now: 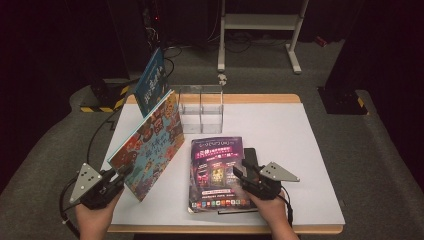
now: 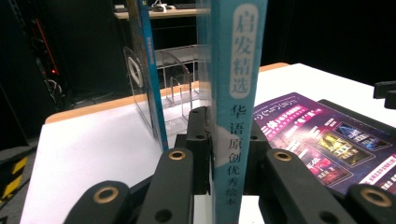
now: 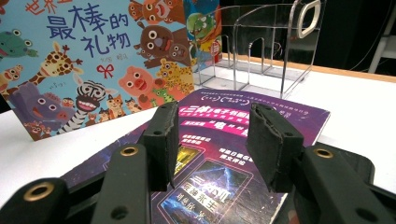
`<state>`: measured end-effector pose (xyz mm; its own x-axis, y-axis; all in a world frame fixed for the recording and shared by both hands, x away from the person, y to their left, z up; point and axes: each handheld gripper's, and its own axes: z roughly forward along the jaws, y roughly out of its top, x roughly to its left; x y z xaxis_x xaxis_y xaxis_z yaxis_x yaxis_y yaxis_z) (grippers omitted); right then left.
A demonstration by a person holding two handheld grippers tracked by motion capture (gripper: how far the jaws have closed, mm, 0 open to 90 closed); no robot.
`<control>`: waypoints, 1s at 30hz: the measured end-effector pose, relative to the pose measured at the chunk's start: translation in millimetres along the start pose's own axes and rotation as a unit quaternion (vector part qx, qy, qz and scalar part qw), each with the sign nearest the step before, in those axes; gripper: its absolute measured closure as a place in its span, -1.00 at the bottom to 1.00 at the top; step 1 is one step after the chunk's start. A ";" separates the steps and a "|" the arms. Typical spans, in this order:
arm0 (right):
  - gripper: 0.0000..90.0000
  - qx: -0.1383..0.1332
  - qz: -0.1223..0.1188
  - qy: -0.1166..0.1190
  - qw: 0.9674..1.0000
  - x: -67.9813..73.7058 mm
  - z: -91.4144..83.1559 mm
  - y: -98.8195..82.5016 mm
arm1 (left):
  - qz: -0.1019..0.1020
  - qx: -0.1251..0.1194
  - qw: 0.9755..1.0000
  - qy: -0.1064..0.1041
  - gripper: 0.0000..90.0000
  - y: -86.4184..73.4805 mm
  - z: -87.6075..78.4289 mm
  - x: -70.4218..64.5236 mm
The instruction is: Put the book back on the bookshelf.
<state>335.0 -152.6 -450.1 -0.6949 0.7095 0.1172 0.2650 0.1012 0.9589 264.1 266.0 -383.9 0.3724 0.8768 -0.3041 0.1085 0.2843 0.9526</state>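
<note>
My left gripper (image 1: pixel 120 174) is shut on the spine of a large picture book (image 1: pixel 148 145) with cartoon animals on its cover, and holds it on edge, tilted, at the table's left. In the left gripper view the book's teal spine (image 2: pixel 235 107) runs up between the pads (image 2: pixel 200 144). The right gripper (image 1: pixel 242 171) hovers open just above a purple magazine (image 1: pixel 215 172) that lies flat on a black book (image 1: pixel 250 154). Its two pads (image 3: pixel 163 140) stand apart with only the magazine (image 3: pixel 219 186) beneath them.
A clear acrylic book rack (image 1: pixel 201 107) stands at the table's back centre. A blue book (image 1: pixel 151 82) leans upright to the rack's left. The white tabletop (image 1: pixel 295 150) is bare to the right. A white metal frame (image 1: pixel 260 22) stands on the floor behind.
</note>
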 end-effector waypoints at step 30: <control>0.14 0.003 -0.003 0.001 1.000 0.8 -1.0 -0.8 | -0.004 -0.020 0.999 -0.032 0.54 26.5 35.4 -4.4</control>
<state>333.6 -152.9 -450.6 -0.6984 0.7070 0.1112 0.2645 0.1105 0.9580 297.9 256.0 -356.9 0.4293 0.8487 -0.3089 0.0743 0.3077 0.9486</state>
